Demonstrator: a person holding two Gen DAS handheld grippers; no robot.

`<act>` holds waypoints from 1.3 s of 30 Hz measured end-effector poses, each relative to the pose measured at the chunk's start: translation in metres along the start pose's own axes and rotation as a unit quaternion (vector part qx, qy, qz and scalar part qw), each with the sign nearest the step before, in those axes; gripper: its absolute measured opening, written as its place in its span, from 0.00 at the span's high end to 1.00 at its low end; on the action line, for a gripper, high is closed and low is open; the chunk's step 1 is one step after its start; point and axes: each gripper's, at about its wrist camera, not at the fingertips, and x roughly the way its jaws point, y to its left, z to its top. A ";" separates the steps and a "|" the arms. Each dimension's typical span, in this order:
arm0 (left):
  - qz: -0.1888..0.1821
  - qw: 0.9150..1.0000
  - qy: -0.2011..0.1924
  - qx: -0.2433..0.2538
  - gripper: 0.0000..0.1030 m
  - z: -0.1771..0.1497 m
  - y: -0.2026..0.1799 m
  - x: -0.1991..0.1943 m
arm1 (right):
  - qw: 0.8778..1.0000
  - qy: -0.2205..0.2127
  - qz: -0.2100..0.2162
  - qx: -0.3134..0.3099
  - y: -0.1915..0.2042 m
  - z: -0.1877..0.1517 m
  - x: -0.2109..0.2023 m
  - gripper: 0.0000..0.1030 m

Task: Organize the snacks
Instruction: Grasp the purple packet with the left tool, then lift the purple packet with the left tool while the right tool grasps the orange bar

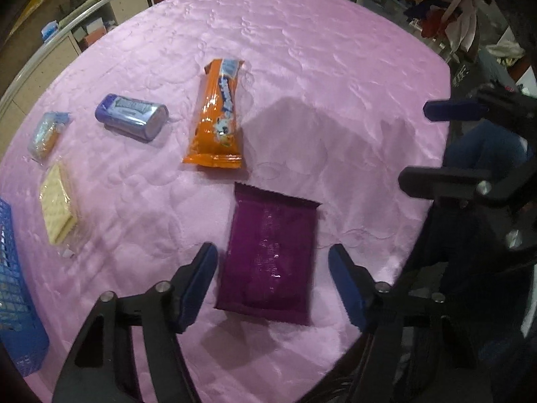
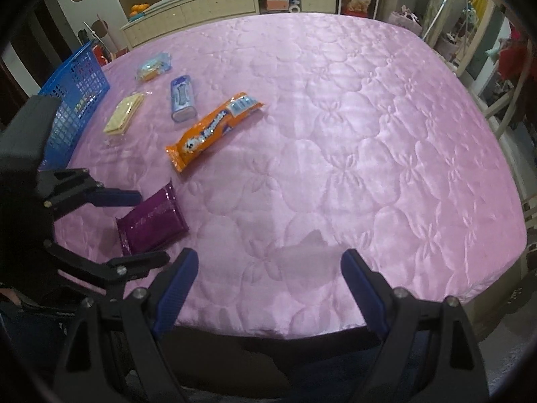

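Pink quilted satin cover point(image 2: 335, 134) spreads over a wide surface w/ rounded corners; cluttered room behind, w/ a cream sideboard point(image 2: 218, 6) along the far wall and racks of clothes to the right.

Snacks lie on the cover, all apart from each other:
- purple flat packet point(image 1: 268, 255) nearest the front edge, lying flat.
- orange long packet point(image 1: 216, 117) just beyond it, lying flat, far end w/ a pale blue patch.
- blue-silver tin point(image 1: 134, 121) on its side, left of the orange one.
- pale wafer pack point(image 1: 58, 211) in clear wrap, further left.
- small clear-wrapped biscuit pack point(image 1: 47, 134) beyond the wafers.
- blue mesh basket point(image 2: 77, 90) at the left edge of the cover, near the wafers; contents not clear.

Left tool point(image 1: 273, 282): pointing steeply down over the purple packet, blue pads point(image 1: 198, 285) either side of it. Gaps show btwn pads and packet in the left wrist view, so jaws apart, not gripping.

Right tool point(image 2: 268, 285): jaws wide apart, nothing btwn them, only bare pink cover near the front edge. It sits to the right of the left tool, well apart from all snacks.
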 end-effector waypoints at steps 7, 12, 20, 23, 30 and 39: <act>-0.008 1.000 -0.003 0.002 0.55 -0.004 0.003 -0.006 | 1.000 0.006 0.004 0.004 0.003 0.004 0.004 0.13; 0.004 1.000 -0.007 0.010 0.56 -0.015 -0.001 -0.011 | 1.000 0.011 -0.001 -0.002 0.008 0.005 0.003 0.13; 0.024 0.996 -0.058 -0.061 0.56 -0.027 0.026 -0.046 | 1.000 -0.002 0.010 -0.003 0.016 0.021 -0.005 0.13; 0.045 0.993 -0.066 -0.083 0.56 -0.029 0.043 -0.058 | 1.000 -0.013 0.015 -0.001 0.024 0.032 -0.004 0.13; 0.072 0.984 -0.096 -0.134 0.56 -0.022 0.082 -0.076 | 0.999 -0.020 0.028 0.010 0.040 0.061 0.013 0.13; 0.091 0.977 -0.103 -0.164 0.56 0.000 0.113 -0.073 | 0.996 0.011 0.052 0.076 0.043 0.101 0.053 0.32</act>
